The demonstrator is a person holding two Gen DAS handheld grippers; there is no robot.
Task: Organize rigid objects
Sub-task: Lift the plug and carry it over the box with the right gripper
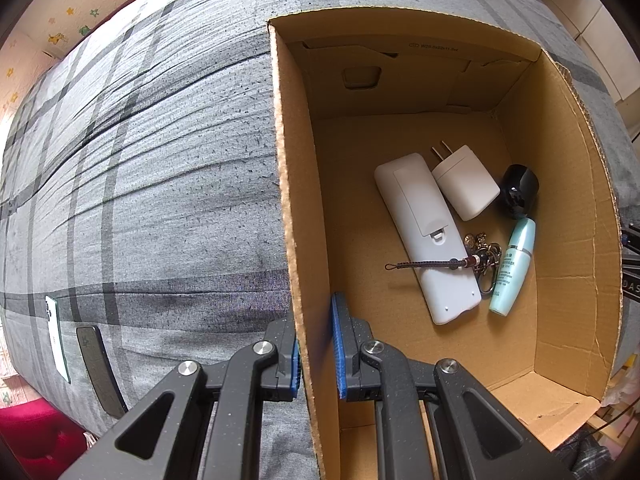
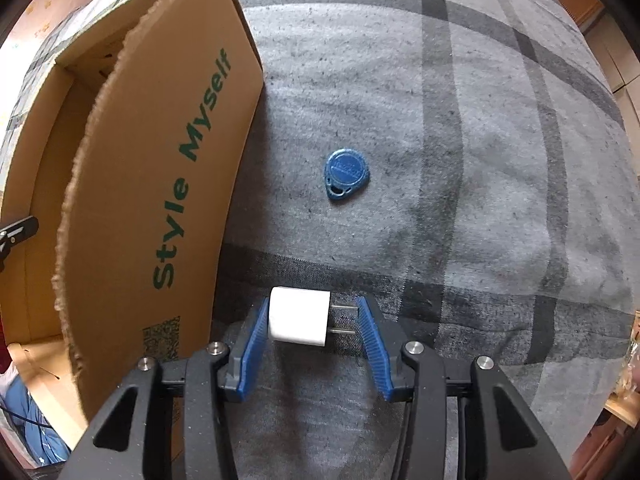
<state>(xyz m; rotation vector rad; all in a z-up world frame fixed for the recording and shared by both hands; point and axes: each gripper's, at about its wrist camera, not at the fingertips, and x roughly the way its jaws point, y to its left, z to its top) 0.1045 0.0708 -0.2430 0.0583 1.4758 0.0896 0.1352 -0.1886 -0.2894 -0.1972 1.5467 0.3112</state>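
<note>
Right gripper (image 2: pixel 312 322) pinches small white charger (image 2: pixel 299 317) end-on, one pad on its prong tips so it may pivot out before reaching cardboard box (image 2: pixel 132 184); left gripper (image 1: pixel 316 354) clamps box wall, blue fob (image 2: pixel 345 179) left on bedspread (image 2: pixel 460 160)

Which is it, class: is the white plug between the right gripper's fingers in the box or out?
Out. The plug lies on the gray cloth beside the box.
</note>
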